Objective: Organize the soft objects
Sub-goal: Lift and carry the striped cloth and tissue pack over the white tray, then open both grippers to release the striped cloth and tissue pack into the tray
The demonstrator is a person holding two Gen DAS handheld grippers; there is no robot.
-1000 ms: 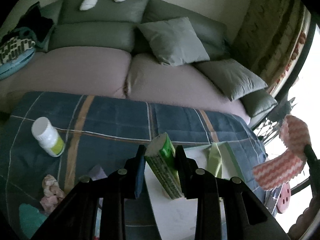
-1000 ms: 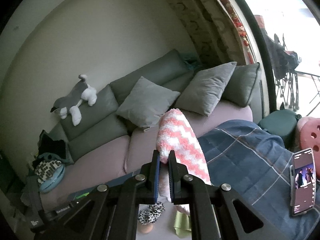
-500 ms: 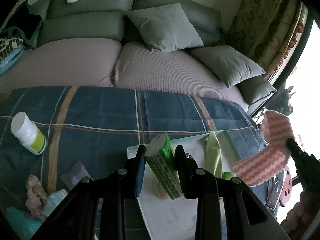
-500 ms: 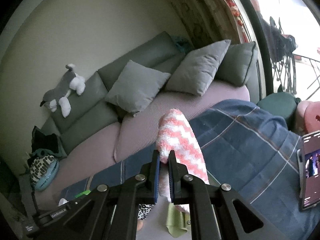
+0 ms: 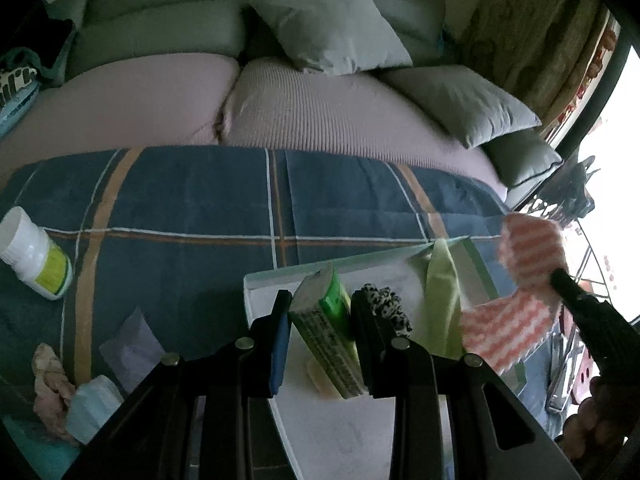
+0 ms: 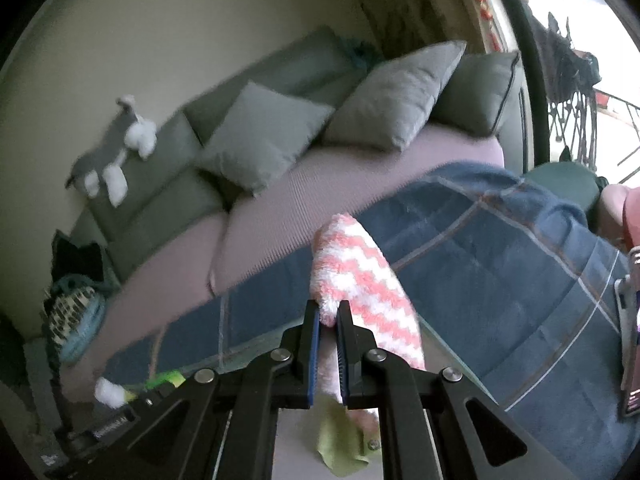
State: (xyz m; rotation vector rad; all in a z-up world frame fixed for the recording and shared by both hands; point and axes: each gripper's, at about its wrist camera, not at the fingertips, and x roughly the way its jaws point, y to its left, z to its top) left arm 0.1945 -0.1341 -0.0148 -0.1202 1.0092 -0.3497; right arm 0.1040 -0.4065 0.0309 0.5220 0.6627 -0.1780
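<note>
Above the white tray (image 5: 280, 408), the left gripper (image 5: 320, 332) squeezes a green tissue pack (image 5: 326, 336). The right gripper (image 6: 328, 344) pinches a fluffy pink-and-white sock (image 6: 360, 276), probably so both can go in.

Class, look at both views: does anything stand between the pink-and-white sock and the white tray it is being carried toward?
Nothing visible blocks it. The right tongs hold the pink-and-white sock just above the white tray. A green cloth and a spotted scrunchie already lie in the tray, with bare space beside them.
</note>
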